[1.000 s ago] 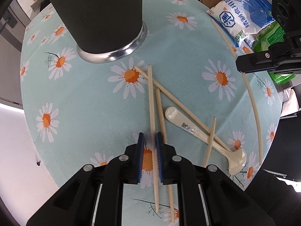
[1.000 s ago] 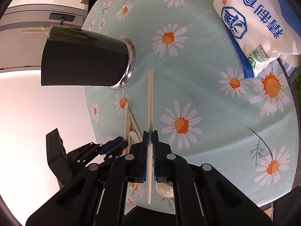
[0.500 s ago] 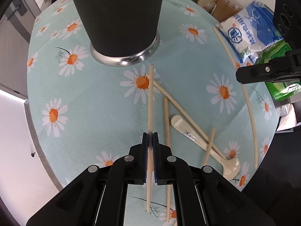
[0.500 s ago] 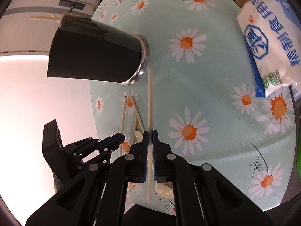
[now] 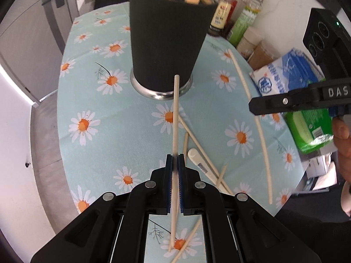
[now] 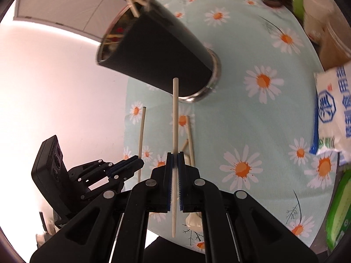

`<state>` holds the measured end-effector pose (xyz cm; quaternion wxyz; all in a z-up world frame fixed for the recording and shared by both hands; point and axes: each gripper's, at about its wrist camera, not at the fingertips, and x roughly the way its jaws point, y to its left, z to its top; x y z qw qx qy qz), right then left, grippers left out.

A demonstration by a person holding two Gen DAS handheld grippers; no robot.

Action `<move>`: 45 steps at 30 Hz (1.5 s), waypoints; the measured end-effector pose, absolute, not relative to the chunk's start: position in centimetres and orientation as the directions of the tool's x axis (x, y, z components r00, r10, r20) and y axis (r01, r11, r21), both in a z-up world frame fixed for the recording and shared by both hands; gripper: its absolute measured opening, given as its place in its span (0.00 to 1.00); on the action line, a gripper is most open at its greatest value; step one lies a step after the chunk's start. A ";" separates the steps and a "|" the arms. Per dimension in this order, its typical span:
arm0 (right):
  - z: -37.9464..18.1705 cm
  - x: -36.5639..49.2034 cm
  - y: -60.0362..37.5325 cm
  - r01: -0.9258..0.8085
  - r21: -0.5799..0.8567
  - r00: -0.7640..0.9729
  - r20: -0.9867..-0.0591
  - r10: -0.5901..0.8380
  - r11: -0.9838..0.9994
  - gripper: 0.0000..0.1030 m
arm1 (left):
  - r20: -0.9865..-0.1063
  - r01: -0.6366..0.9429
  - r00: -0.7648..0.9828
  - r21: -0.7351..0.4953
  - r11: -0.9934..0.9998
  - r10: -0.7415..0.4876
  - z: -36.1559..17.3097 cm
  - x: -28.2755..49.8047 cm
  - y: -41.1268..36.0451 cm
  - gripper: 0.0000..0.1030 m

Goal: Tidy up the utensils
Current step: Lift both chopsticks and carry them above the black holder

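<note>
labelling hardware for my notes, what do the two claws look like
Both match: the left claw and right claw have matte black plastic bodies with angular linkage arms, round silver pivot bolts and blue ribbed pads on the fingers. White letters "DAS" show on the right one's side, and a black box with round lenses sits behind it.

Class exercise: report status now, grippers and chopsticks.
Left gripper and right gripper each shut on a chopstick. Black cup ahead. Nothing in the way.
</note>
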<state>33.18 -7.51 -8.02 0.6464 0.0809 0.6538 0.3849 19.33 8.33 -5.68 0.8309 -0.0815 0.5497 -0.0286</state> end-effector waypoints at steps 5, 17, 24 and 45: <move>-5.8 31.8 -6.4 -0.542 0.549 -0.098 -0.793 0.601 0.636 0.06 | -0.877 -0.096 0.463 -0.195 0.976 -0.129 -3.7 18.3 8.1 0.04; -0.4 31.4 -5.7 -0.698 0.483 0.038 -0.712 0.701 0.529 0.06 | -0.755 -0.136 0.645 -0.271 0.953 -0.123 1.3 17.7 8.4 0.04; 2.3 32.8 -6.1 -0.691 0.478 0.149 -0.641 0.753 0.543 0.06 | -0.641 -0.073 0.750 -0.323 0.944 -0.161 3.9 19.4 10.0 0.04; 7.1 40.0 -3.9 -0.701 0.447 0.366 -0.443 0.818 0.556 0.06 | -0.363 -0.074 0.927 -0.426 0.902 -0.095 8.4 26.0 14.4 0.04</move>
